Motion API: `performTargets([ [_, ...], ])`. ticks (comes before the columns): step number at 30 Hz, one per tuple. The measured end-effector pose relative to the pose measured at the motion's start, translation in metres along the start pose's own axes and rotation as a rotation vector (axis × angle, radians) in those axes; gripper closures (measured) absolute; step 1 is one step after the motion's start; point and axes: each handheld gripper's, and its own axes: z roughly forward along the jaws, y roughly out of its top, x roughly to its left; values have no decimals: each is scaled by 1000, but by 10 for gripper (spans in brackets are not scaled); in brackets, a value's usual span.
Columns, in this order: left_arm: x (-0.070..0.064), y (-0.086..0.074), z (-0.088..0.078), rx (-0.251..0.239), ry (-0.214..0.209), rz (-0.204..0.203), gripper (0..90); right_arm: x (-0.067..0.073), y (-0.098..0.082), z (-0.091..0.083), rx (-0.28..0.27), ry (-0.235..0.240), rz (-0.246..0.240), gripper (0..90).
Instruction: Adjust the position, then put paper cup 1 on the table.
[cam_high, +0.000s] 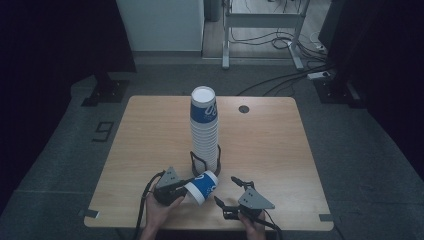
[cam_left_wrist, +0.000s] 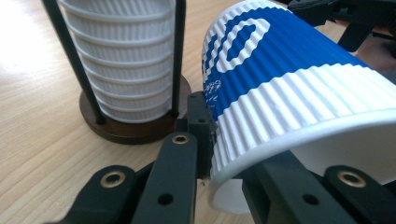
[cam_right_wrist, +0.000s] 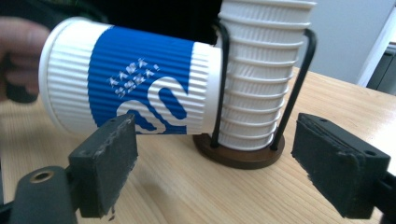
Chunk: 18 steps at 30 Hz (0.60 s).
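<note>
high view shows the left hand-held gripper (cam_high: 176, 192) clamped on the rim of a blue-and-white paper cup (cam_high: 202, 187) held sideways above the worktop (cam_high: 150, 135), beside the cup stack (cam_high: 204, 131); the right hand-held gripper (cam_high: 227, 190) stands open, empty.

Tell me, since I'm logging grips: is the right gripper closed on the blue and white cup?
No: the right gripper stands open with nothing between its pads; the cup is clamped by its rim in the left gripper.

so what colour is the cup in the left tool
White ribbed cup with a wide blue band and white print, best in the right gripper view.
</note>
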Motion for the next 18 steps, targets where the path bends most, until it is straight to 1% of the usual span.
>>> performTargets([
  [2, 1, 2, 1, 22, -3, -9, 847, 2, 0, 1, 16, -1, -31, 137],
  [3, 2, 3, 2, 34, -7, -9, 846, 3, 0, 1, 26, 3, -54, 137],
  [4, 3, 4, 3, 52, -4, -5, 846, 4, -1, 1, 37, 1, -67, 137],
  [5, 3, 6, 3, 67, -3, -3, 846, 4, -1, 2, 57, 6, -76, 138],
  [6, 4, 6, 4, 72, -8, -6, 846, 4, -1, 2, 74, 21, -92, 138],
  [7, 4, 7, 4, 82, -10, -6, 846, 5, -2, 2, 79, 16, -98, 138],
  [8, 5, 8, 5, 90, -6, -9, 846, 6, -2, 3, 86, 20, -110, 138],
  [9, 6, 9, 5, 100, -12, -14, 846, 7, -3, 3, 90, 25, -121, 138],
  [11, 6, 10, 5, 114, -14, -9, 846, 8, -3, 5, 98, 34, -135, 138],
  [13, 6, 13, 5, 136, -15, -7, 847, 10, -3, 6, 99, 37, -148, 137],
  [15, 6, 15, 5, 151, -24, -14, 847, 11, -2, 7, 100, 36, -173, 132],
  [16, 7, 16, 6, 159, -23, -12, 846, 12, -1, 8, 105, 43, -185, 130],
  [17, 7, 17, 7, 168, -37, -14, 847, 13, -1, 9, 107, 45, -199, 130],
  [18, 7, 18, 7, 178, -42, -12, 846, 14, 0, 10, 122, 62, -214, 131],
])
